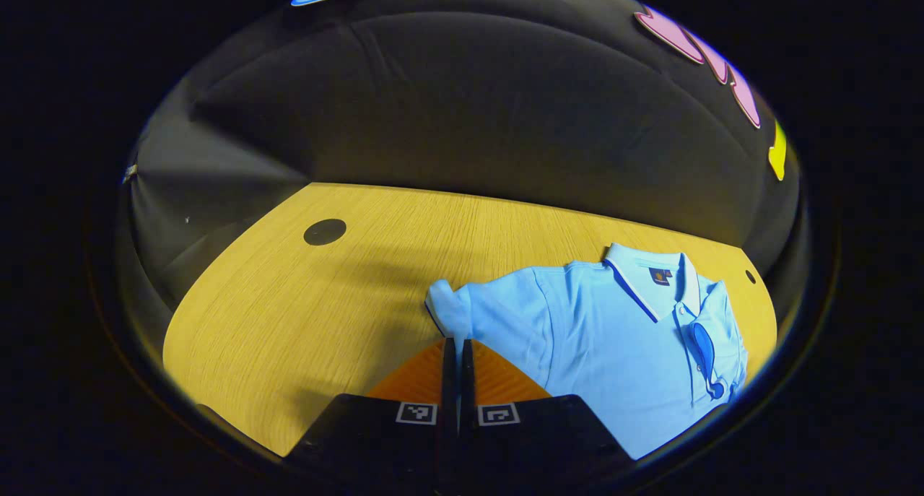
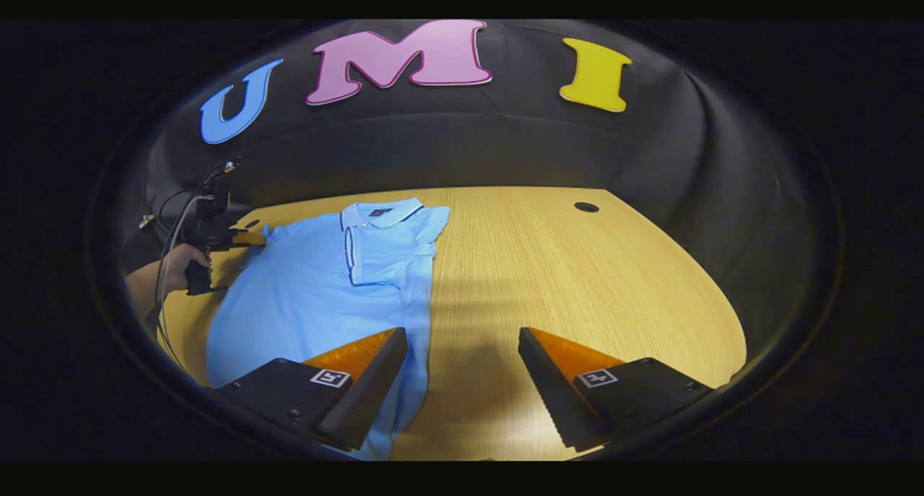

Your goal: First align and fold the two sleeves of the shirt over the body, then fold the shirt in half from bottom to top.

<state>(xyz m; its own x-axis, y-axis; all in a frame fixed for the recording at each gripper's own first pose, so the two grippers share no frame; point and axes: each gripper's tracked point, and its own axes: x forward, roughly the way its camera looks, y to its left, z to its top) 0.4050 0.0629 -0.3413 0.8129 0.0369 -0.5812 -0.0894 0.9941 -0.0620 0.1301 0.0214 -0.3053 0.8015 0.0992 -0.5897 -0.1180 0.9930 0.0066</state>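
Observation:
A light blue polo shirt lies flat on the wooden table, collar toward the far wall. My left gripper is shut, its tips pinching the edge of one bunched short sleeve. In the right gripper view the shirt lies at the left, with the other sleeve folded over the body. My right gripper stands open above the shirt's side edge, one finger over cloth, the other over bare table. The left gripper shows far off at the sleeve, held by a hand.
The table has a round dark hole at its far right and another hole left of the shirt. A cable runs from the far gripper. The black cloth wall rings the table.

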